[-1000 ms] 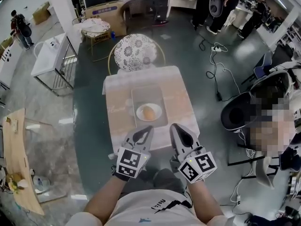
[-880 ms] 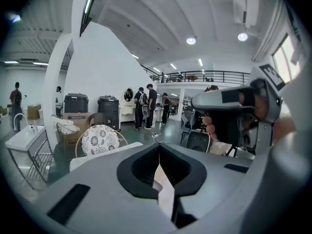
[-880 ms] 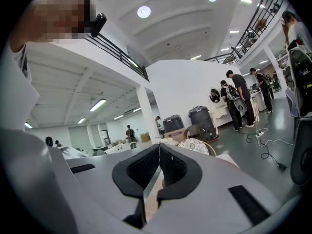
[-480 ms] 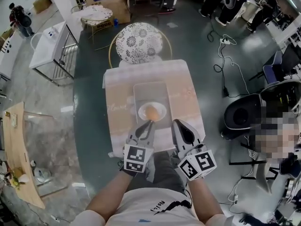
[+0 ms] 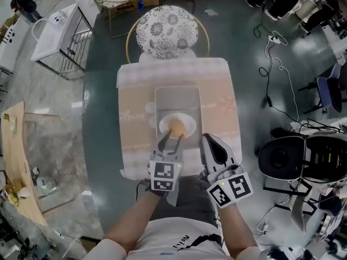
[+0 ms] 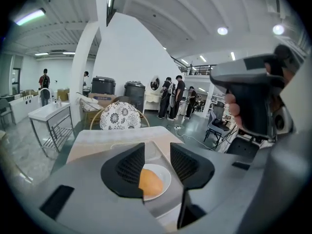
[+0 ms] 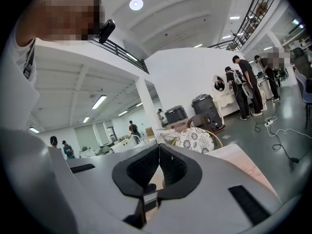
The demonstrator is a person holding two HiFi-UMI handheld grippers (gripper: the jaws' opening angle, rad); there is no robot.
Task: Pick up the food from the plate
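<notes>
An orange-brown bun lies on a white plate on a grey tray in the middle of the small table. My left gripper hovers at the plate's near rim, its jaws opening. In the left gripper view the bun shows just beyond the gap of the left gripper, on the plate, with neither pad touching it. My right gripper is shut and holds nothing, over the table's front edge to the right of the plate. Its jaws meet at the tips in the right gripper view.
A chair with a patterned round cushion stands at the table's far side. A black office chair and floor cables are to the right. A wire-frame white table stands at the far left, and people are in the background.
My left gripper has moved forward from the table's front edge to the plate's near rim, and its jaws have parted. The right gripper has stayed shut near the front edge.
</notes>
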